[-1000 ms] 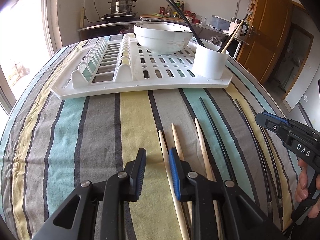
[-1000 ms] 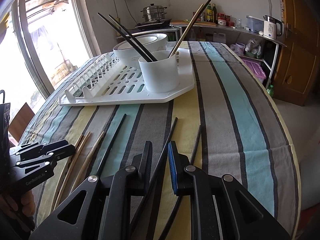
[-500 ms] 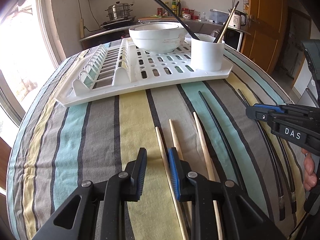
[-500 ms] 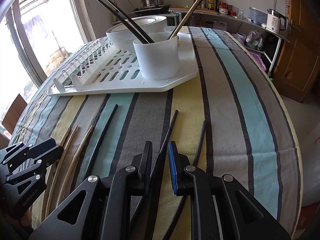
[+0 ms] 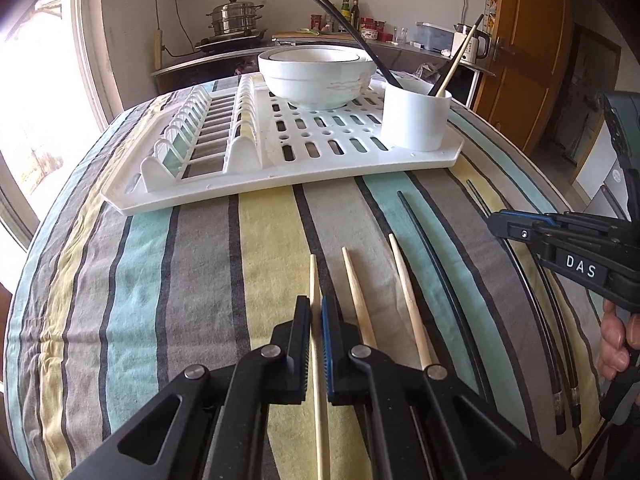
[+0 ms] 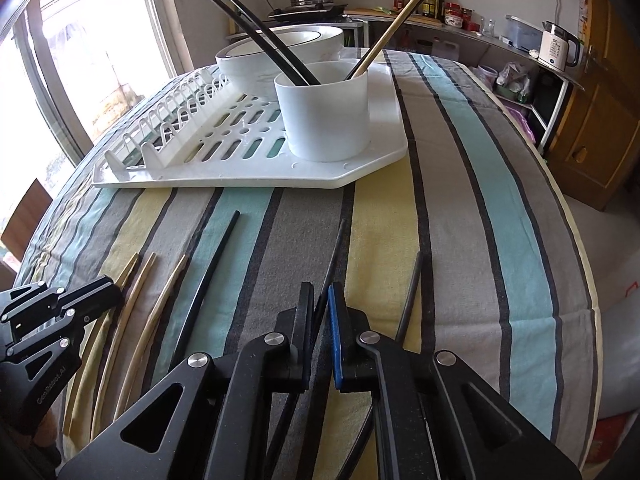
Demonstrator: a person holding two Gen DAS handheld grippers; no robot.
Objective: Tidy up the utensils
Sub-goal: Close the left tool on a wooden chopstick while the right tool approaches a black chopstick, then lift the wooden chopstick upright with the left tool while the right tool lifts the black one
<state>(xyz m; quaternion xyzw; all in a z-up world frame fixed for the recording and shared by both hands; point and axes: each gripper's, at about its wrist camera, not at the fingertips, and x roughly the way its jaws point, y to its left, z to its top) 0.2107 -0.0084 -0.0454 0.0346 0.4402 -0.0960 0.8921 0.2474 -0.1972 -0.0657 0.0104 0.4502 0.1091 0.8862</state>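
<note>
Since 0.5 s ago the left gripper has narrowed from a clear gap to a slit, now clenched on the leftmost wooden chopstick, which runs between its ribbed pads. The right gripper has likewise closed in around a black chopstick; its jaws sit tight to the stick, though actual contact is hard to confirm.

2 more wooden chopsticks lie just right of the held one, tapered, pale and smooth, all flat on the counter with its woven cloth of grey, teal and yellow stripes. 2 other black chopsticks lie either side of the right gripper's, slim and glossy.

Beyond them sits a white plastic rack, slotted and ribbed. On it stand stacked white bowls and a round white cup holding 2 black sticks and 1 wooden stick, all leaning.
</note>
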